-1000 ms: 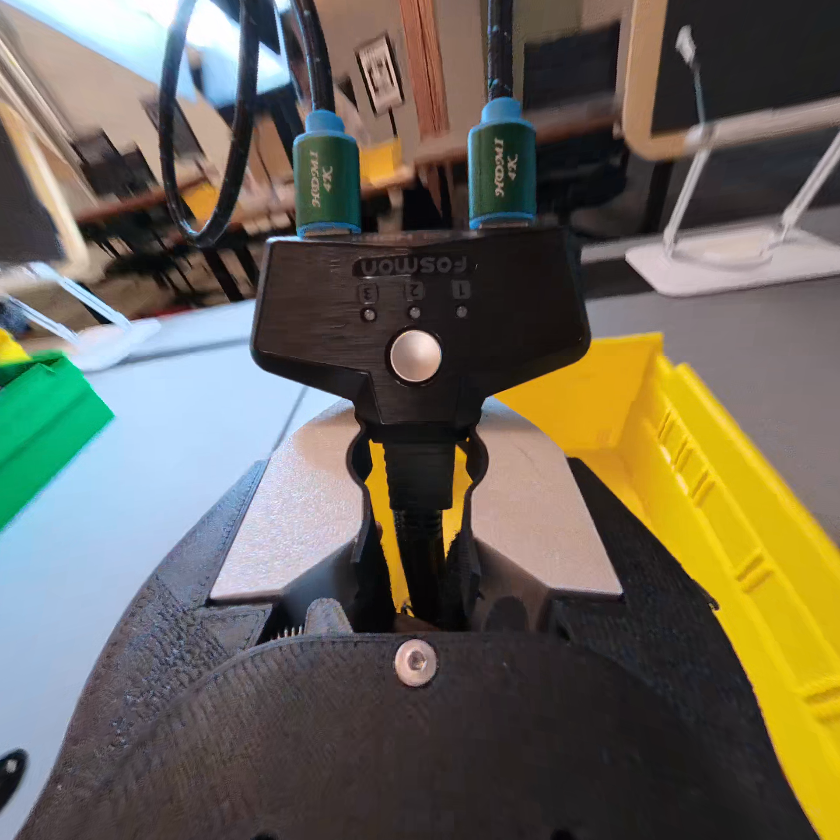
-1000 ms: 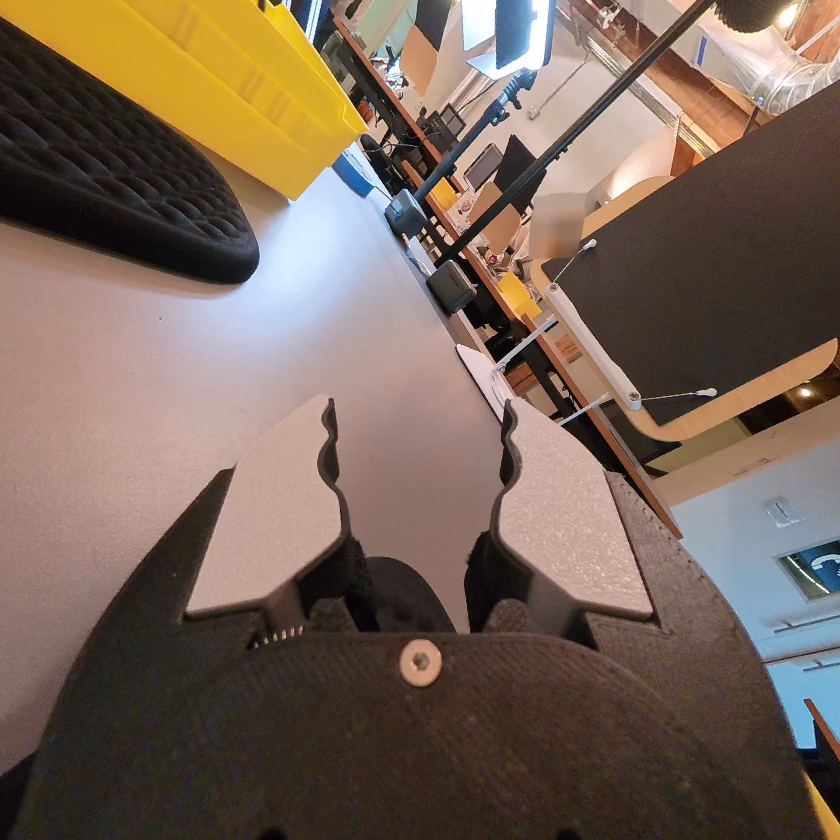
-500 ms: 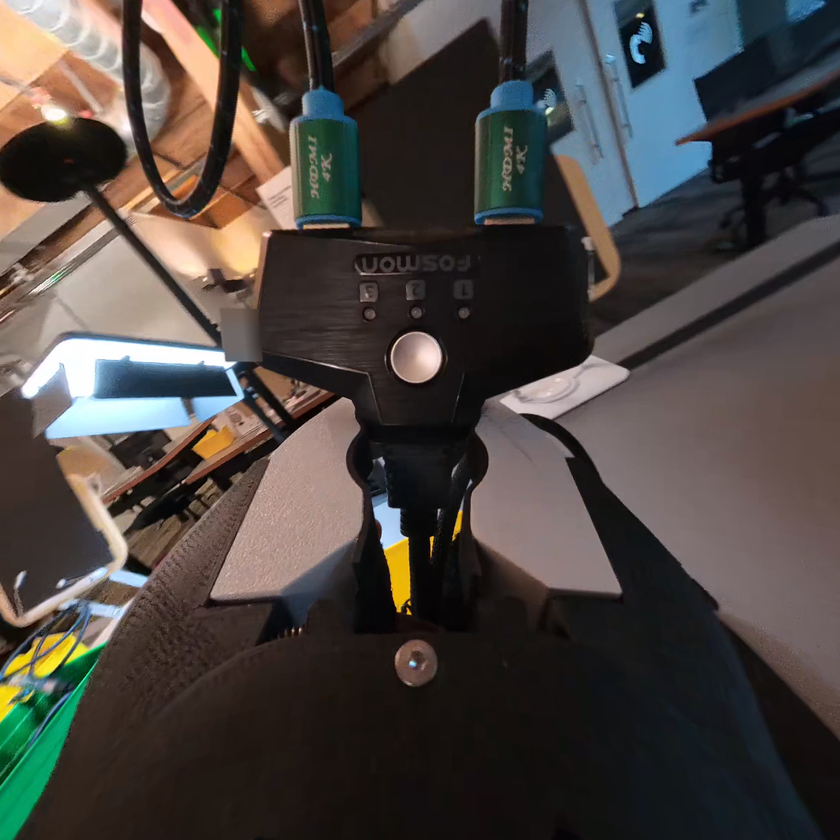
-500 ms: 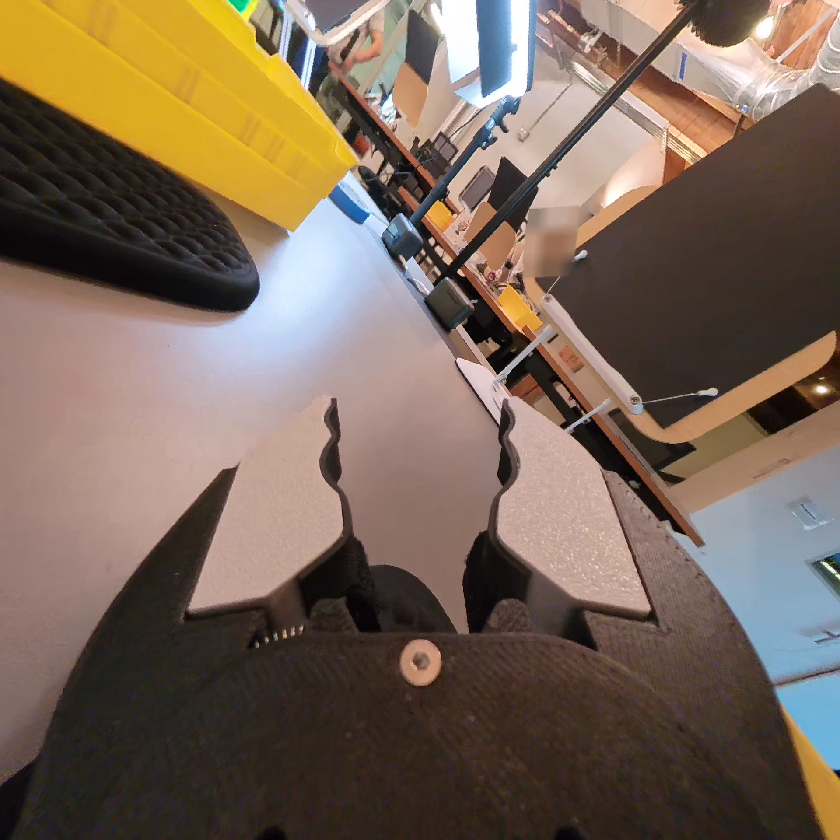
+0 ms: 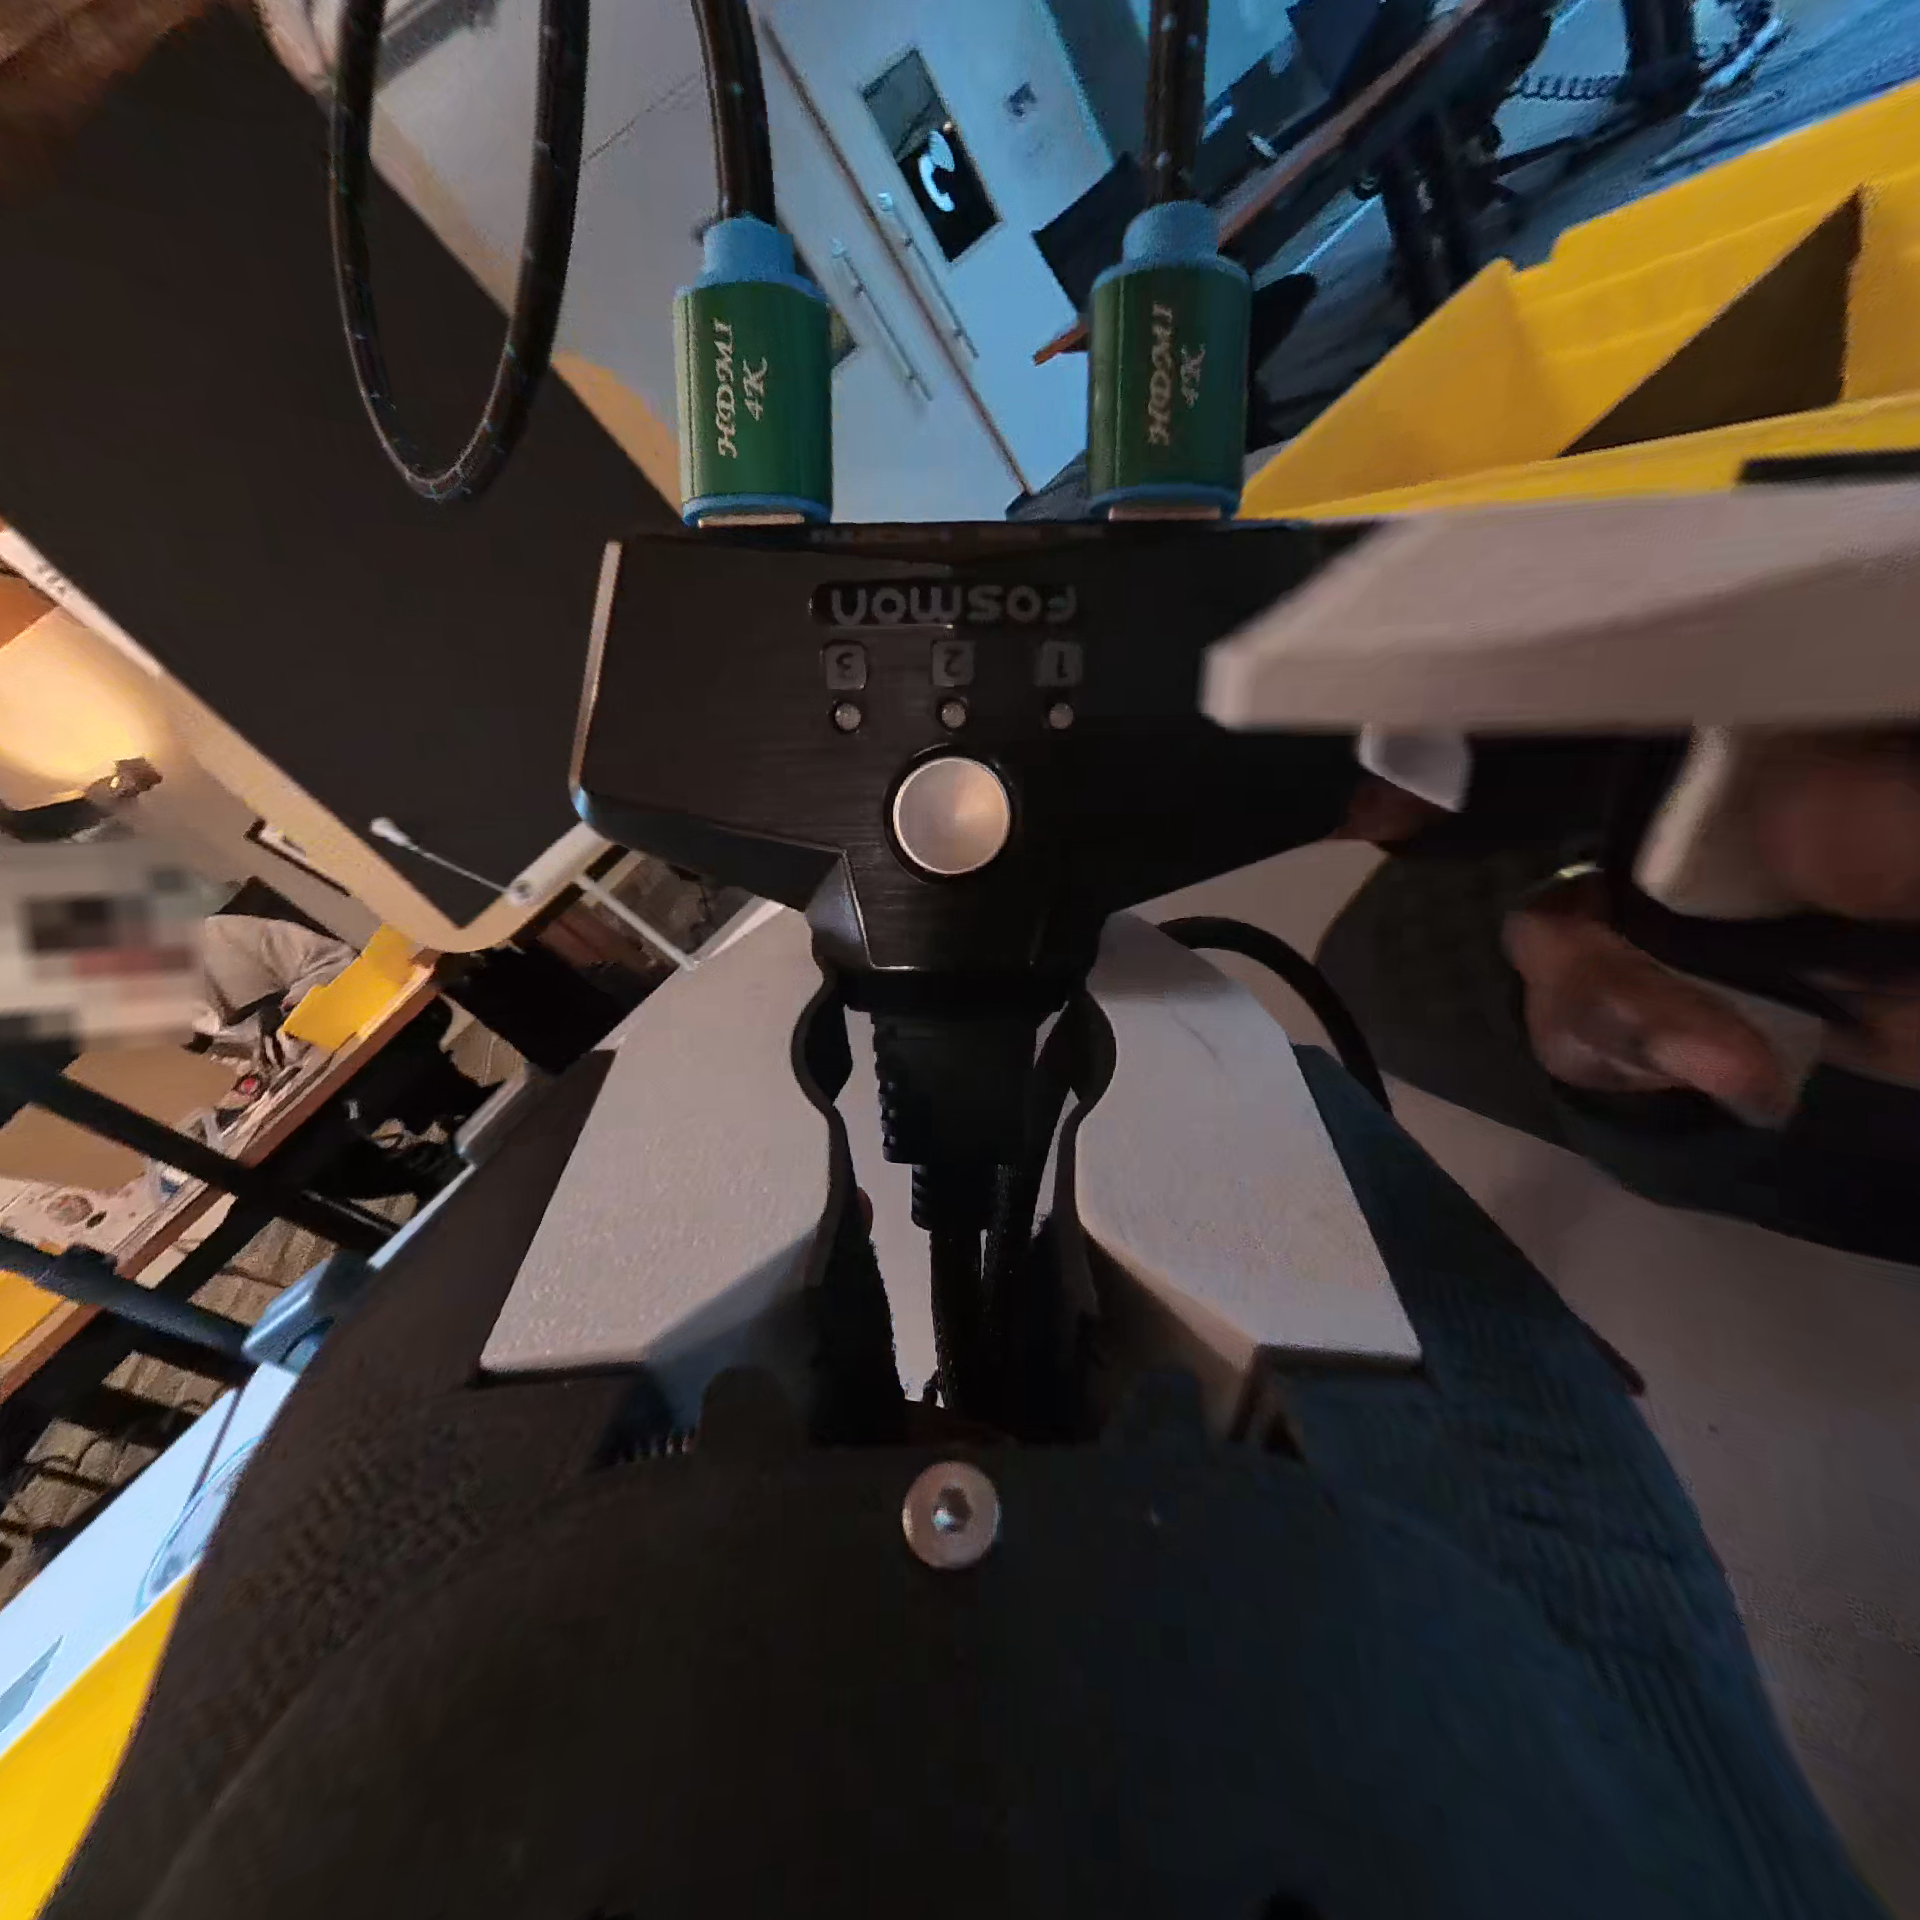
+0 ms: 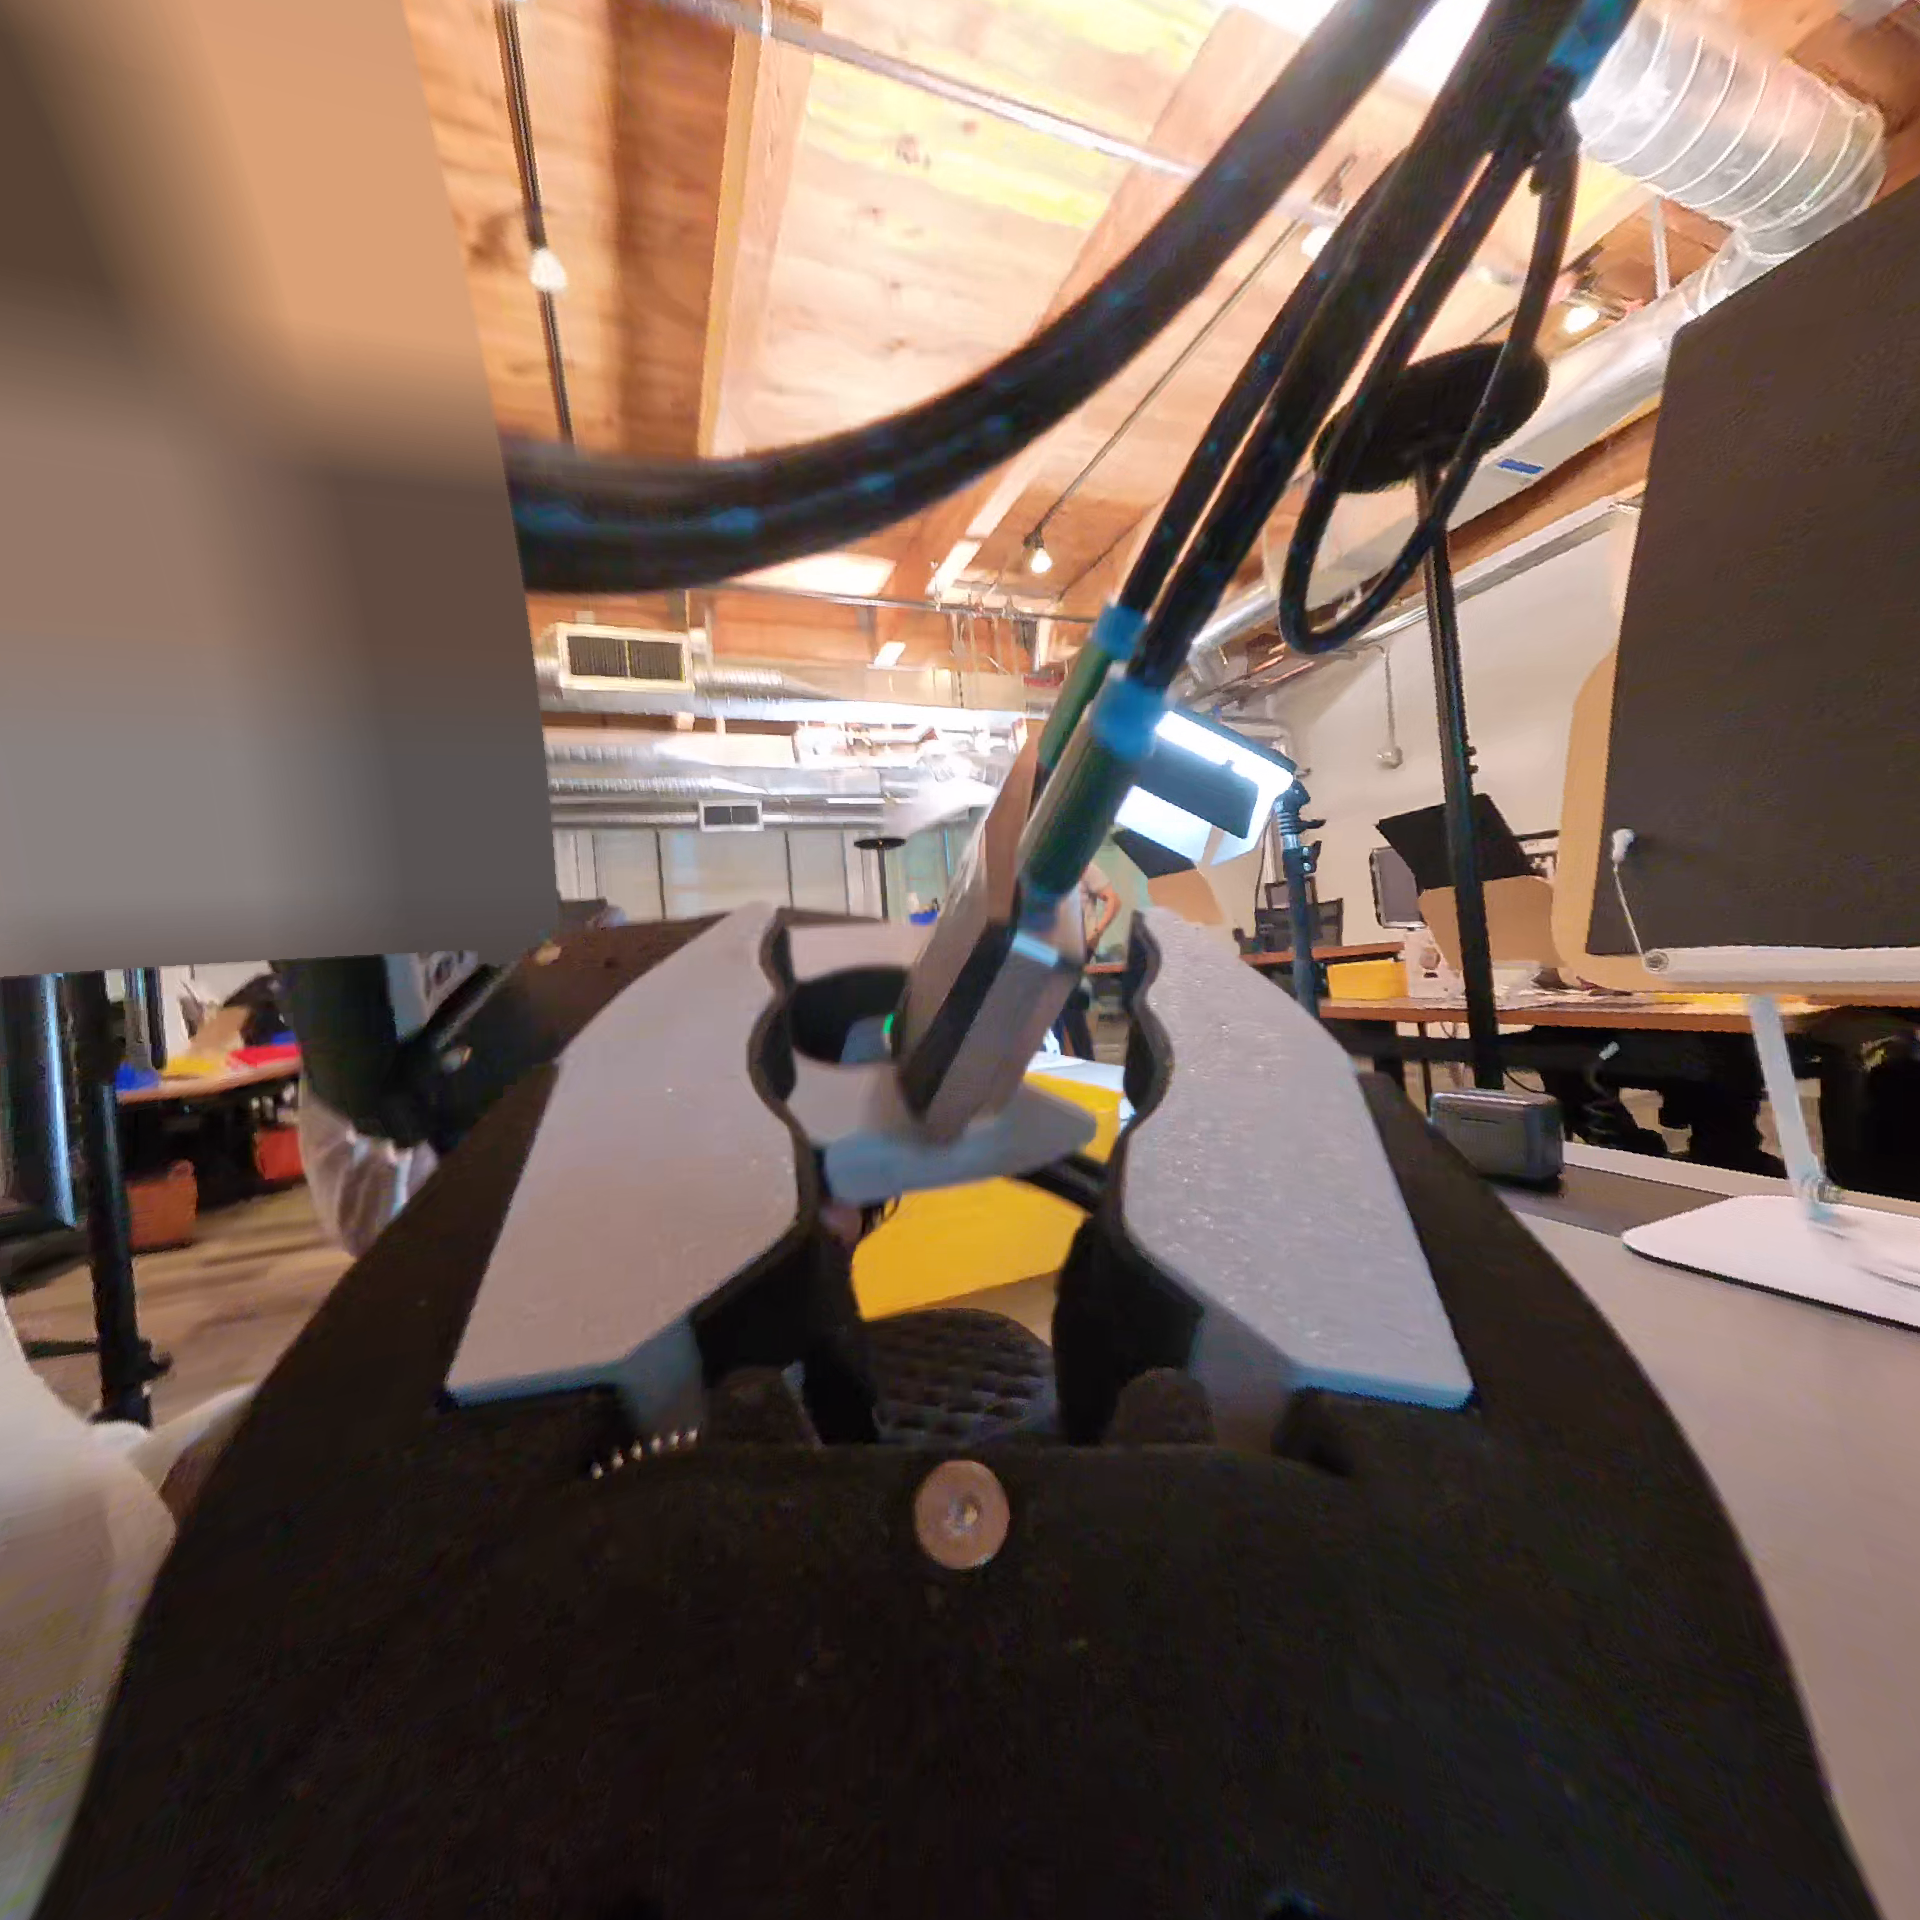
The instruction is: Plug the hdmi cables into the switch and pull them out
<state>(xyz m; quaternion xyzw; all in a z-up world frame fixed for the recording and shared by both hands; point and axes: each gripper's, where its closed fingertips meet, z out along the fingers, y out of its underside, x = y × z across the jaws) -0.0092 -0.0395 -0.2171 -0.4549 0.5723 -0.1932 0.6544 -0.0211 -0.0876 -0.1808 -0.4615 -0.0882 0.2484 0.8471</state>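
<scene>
L gripper (image 5: 951, 1049) clamps switch (image 5: 951, 727) by neck, frame centre; two green HDMI plugs (image 5: 753, 400) seated up top. Changed: R gripper (image 6: 951, 1049) swung up off table, jaws wide, now beside switch, right of frame. Judgement: pull-out next.

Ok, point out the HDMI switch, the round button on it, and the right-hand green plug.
HDMI switch (image 5: 727, 727): left wrist view, brushed black top face.
Round button (image 5: 951, 814): left wrist view, its silver centre.
Right-hand green plug (image 5: 1169, 395): left wrist view, green shell.
</scene>
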